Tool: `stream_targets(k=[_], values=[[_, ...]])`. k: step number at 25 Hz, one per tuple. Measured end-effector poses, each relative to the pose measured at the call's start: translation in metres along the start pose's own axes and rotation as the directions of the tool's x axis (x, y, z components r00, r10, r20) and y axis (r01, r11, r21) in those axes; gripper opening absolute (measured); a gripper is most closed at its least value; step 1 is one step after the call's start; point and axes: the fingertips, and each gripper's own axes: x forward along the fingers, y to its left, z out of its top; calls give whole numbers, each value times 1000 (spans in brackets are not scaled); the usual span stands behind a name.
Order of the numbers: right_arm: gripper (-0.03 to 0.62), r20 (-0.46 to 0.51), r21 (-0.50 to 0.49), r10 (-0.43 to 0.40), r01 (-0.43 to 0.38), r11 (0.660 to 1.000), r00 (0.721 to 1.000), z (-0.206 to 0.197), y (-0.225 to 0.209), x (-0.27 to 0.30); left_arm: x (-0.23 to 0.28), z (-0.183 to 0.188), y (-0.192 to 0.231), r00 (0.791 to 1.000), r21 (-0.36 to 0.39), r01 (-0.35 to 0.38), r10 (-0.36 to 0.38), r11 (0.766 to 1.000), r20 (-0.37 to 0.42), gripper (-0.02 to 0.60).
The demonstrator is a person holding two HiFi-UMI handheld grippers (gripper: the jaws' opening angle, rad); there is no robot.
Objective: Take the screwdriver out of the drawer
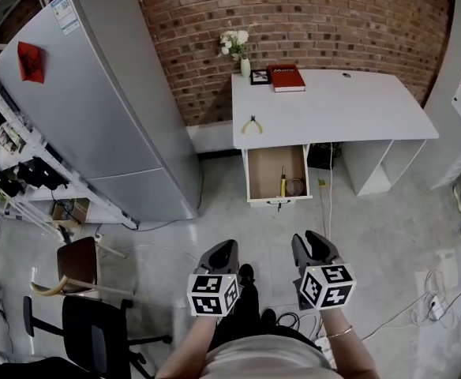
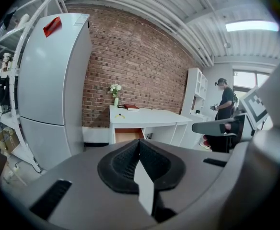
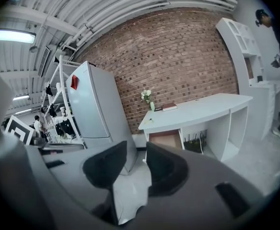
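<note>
The screwdriver [image 1: 283,181], with a yellow handle, lies inside the open drawer [image 1: 250,172] under the white desk [image 1: 357,105], well apart from both grippers. The left gripper [image 1: 224,247] has its jaws pressed together with nothing between them. The right gripper [image 1: 311,239] has its jaws apart and holds nothing. On the desk are a red book [image 1: 286,77], whose cover writing is too small to read, and pliers [image 1: 252,125]. The grey fridge [image 1: 96,93] carries a white label [image 1: 67,13] and a red sticker [image 1: 31,61]; their print cannot be read.
</note>
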Motion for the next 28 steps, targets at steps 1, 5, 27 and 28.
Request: stream_targets(k=[1,5,27,28], values=[[112,-1,-5,-8,8,1000,1000,1,-1,6,6,1,3,1000,-3,3,-3,1000,-4,-8],[114,-12,-8,-31,31,1000,999,10,-10,34,37,8,17,1000,-17,22,-22,1000,-15,-8],[114,-120,85,-152,163,983,981,61,-51,230,230,79,119,985,-56,139,-144,989,-91,-8],[114,-126,89,-158,170,981,979,60,-52,234,235,79,120,984,-62,145,-151,987,-94,-8]])
